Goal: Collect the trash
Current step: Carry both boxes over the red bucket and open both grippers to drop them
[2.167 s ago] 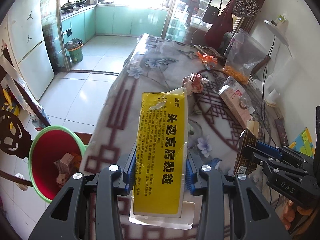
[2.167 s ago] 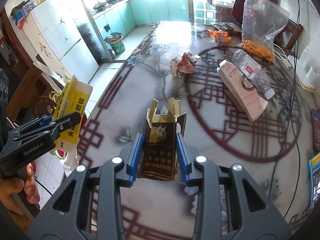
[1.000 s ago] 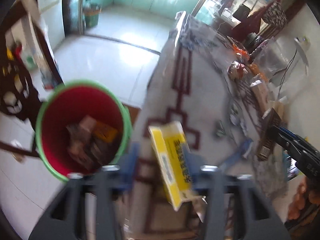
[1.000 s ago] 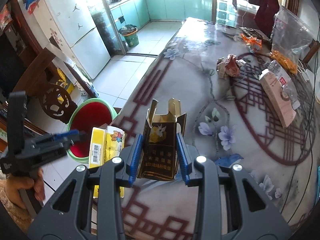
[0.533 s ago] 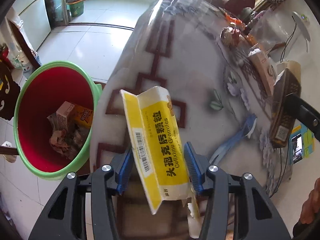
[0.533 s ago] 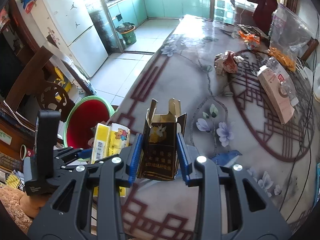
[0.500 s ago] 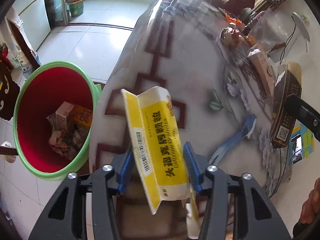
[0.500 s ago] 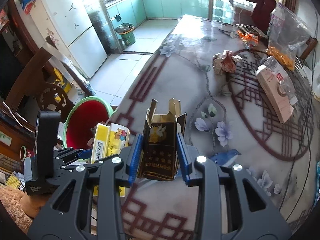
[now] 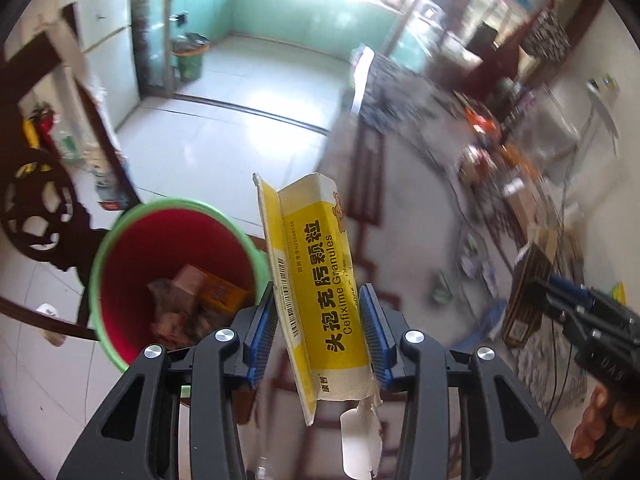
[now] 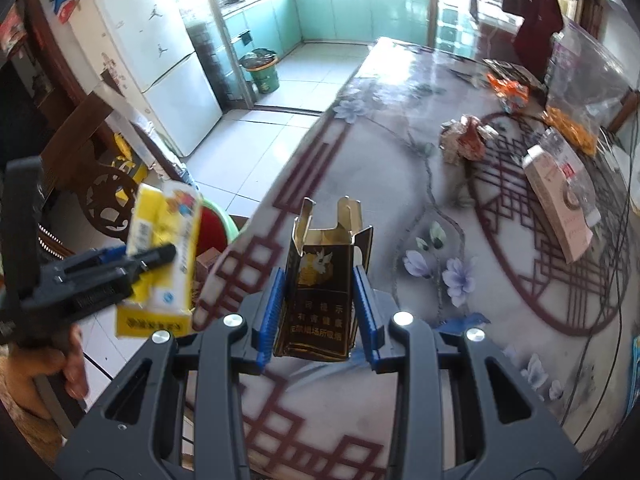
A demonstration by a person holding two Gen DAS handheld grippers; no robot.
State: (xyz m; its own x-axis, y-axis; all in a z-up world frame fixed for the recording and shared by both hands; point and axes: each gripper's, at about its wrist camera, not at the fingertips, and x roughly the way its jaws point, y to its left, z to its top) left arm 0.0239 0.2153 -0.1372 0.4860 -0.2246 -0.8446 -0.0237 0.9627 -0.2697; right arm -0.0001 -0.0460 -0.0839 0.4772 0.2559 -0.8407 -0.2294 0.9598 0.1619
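Gripping the light, crushable yellow carton [image 9: 320, 296] mid-body, my left fingers [image 9: 370, 336] are clamping it while my right fingers [image 10: 362, 304] are pinching the dark box [image 10: 320, 296].

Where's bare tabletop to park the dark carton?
Bare cloth runs along the table edge, from the dark carton in the right gripper toward the crumpled wrapper. Crowded far right: pink box, plastic bag, cables.

fridge [image 10: 160, 60] | carved chair [image 10: 108, 196] | hanging red garment [image 10: 536, 28] | teal cabinets [image 10: 360, 12]
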